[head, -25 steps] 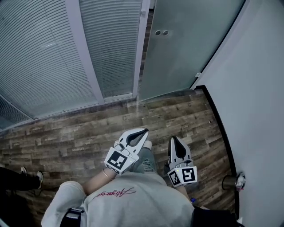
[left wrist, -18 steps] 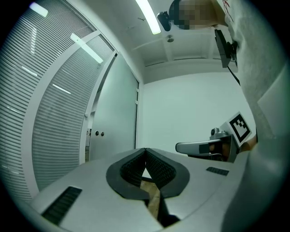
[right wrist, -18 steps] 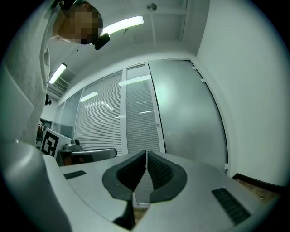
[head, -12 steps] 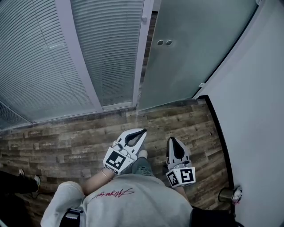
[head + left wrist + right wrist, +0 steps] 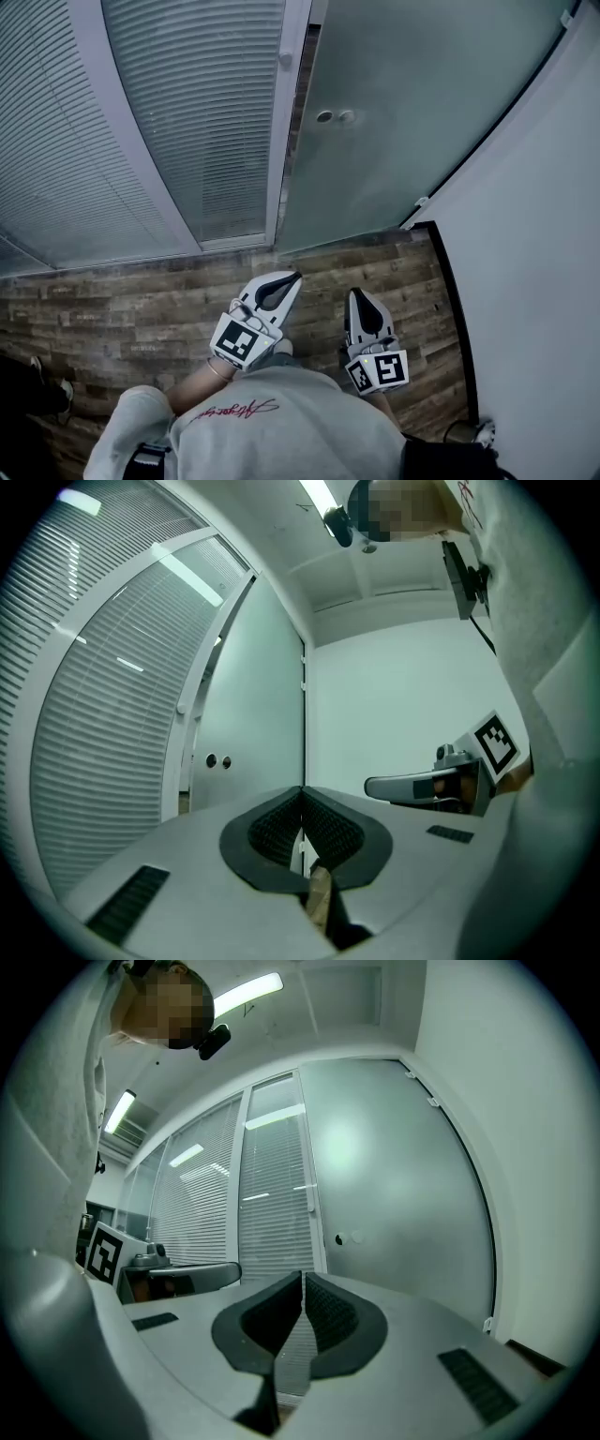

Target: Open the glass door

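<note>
1. Glass door point(image 5: 403, 122) up and to the right in the head view: frosted, grey-green, reaching down to the wood floor point(image 5: 141, 300), well apart from both grippers and untouched.
2. Two small round fittings point(image 5: 335, 116) side by side near the left edge of the door; a narrow brown strip between that edge and the white frame point(image 5: 279, 122).
3. Left of the frame, glazed panels with slatted blinds point(image 5: 187, 103); right of the door, a white wall point(image 5: 544, 281) with black skirting point(image 5: 457, 300) at its foot.
4. Left gripper point(image 5: 296, 276) held level in front of a grey sweatshirt point(image 5: 281, 431), aimed toward the foot of the frame. Seen along its own jaws point(image 5: 302, 789): closed tip to tip, nothing gripped.
5. Right gripper point(image 5: 356, 293) just beside the left one, aimed at the base of the door. Seen along its own jaws point(image 5: 303, 1276): drawn together to a hairline slit, empty, with blinds and the frosted panel beyond the tips.
</note>
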Demonstrator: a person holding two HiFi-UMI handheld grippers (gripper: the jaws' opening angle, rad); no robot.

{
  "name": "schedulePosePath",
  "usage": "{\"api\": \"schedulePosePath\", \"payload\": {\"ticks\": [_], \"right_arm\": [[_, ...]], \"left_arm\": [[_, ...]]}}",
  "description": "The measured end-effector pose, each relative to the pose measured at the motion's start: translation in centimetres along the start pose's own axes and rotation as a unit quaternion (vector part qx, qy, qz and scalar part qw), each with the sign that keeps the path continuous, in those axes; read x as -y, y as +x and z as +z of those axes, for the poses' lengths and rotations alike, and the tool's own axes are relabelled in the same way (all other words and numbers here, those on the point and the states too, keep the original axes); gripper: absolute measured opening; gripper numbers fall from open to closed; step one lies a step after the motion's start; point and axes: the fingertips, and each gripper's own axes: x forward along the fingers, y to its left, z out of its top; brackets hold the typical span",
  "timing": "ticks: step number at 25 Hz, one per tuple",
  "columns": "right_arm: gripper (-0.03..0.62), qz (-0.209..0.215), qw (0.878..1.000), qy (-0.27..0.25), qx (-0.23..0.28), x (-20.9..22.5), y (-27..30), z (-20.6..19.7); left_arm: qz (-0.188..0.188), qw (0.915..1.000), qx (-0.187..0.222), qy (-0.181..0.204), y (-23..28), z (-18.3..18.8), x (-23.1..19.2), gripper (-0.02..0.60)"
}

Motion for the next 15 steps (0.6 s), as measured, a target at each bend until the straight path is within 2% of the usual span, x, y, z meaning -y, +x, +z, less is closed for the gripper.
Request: {"api": "schedulePosePath", "payload": {"ticks": [8,12,15], "right_arm": [[0.025,0.011,1.0,-0.006,-0.007,5.1,6.0,1.0],[0.025,0.034,0.999,0.004,-0.008,5.9,10.2,1.5],[0.025,0.036,0.999,-0.01,0.004,7.1,13.9,2.7]], "left_arm": [[0.028,0.9996,-0.001,-0.002,5.4,0.3,-4.0,0.012],[0.023,0.9997,0.005,-0.009,6.5,0.7,-5.3,0.014],[0.023,0.9997,0.0,-0.003,7.2,0.7,-6.4,0.014]]}}
